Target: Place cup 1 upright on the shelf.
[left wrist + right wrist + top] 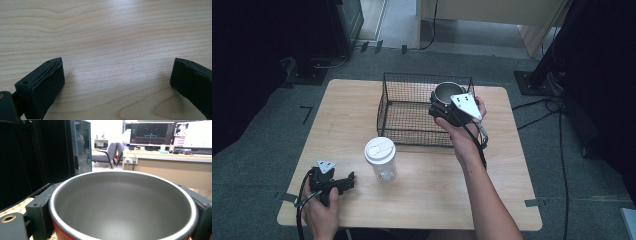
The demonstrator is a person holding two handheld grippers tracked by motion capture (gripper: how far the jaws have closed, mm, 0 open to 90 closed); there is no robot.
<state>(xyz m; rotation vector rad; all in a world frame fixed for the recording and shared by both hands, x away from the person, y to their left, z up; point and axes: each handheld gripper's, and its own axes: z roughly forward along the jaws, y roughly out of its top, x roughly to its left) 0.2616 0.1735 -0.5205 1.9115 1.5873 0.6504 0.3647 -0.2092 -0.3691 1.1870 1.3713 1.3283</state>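
My right gripper [443, 101] is shut on a steel cup [448, 92] with a red outside and holds it upright above the right end of the black wire basket [404, 131]. In the right gripper view the steel cup [125, 207] sits between both jaws, its grey inside empty. A clear plastic cup with a white lid [380, 158] stands on the table in front of the basket. My left gripper [348, 181] rests low at the table's near left corner, pointing right at the lidded cup, open. Bare wood lies between its fingers [42, 85] in the left gripper view.
The wooden table [492, 195] has bare room to the right and front. Dark stands and cables lie on the floor around it. A desk with monitors [172, 135] and office chairs stand far behind the basket.
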